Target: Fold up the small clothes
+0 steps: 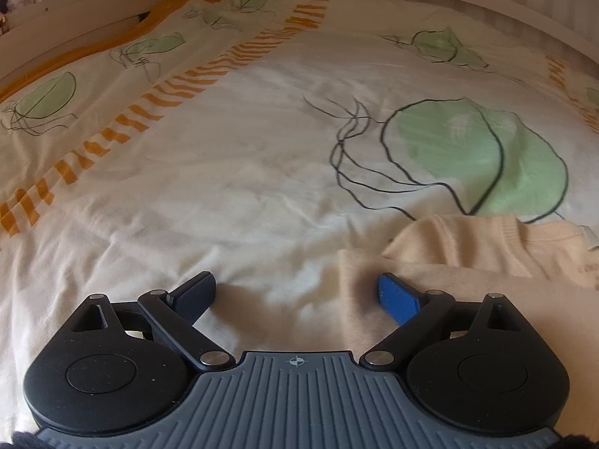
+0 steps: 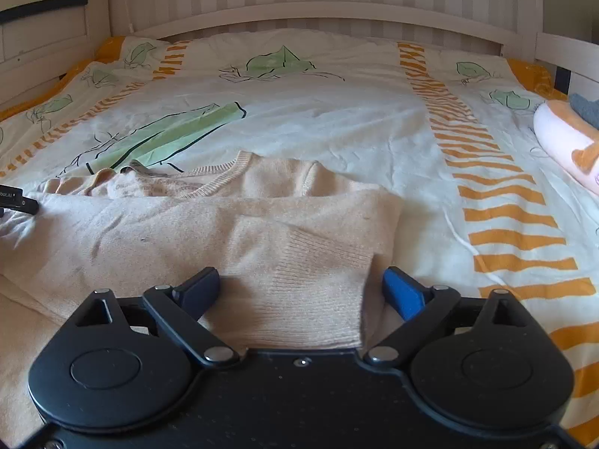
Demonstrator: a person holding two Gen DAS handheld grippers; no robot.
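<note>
A cream knitted sweater (image 2: 168,224) lies flat on the bed, neckline and label toward the far side, with a sleeve folded across its body. The sleeve's ribbed cuff (image 2: 310,284) sits between the wide-apart fingers of my right gripper (image 2: 301,286), which is open; the pads do not press on it. In the left wrist view the sweater (image 1: 479,258) fills the lower right. My left gripper (image 1: 297,293) is open over its left edge, the blue pad above the knit and the dark finger above bare duvet. One of the left gripper's fingers (image 2: 22,204) shows at the sweater's left side.
The sweater lies on a white duvet (image 2: 337,119) printed with green leaves and orange striped bands. A white slatted bed frame (image 2: 318,11) curves round the far side. A pink and orange plush toy (image 2: 561,142) lies at the right edge.
</note>
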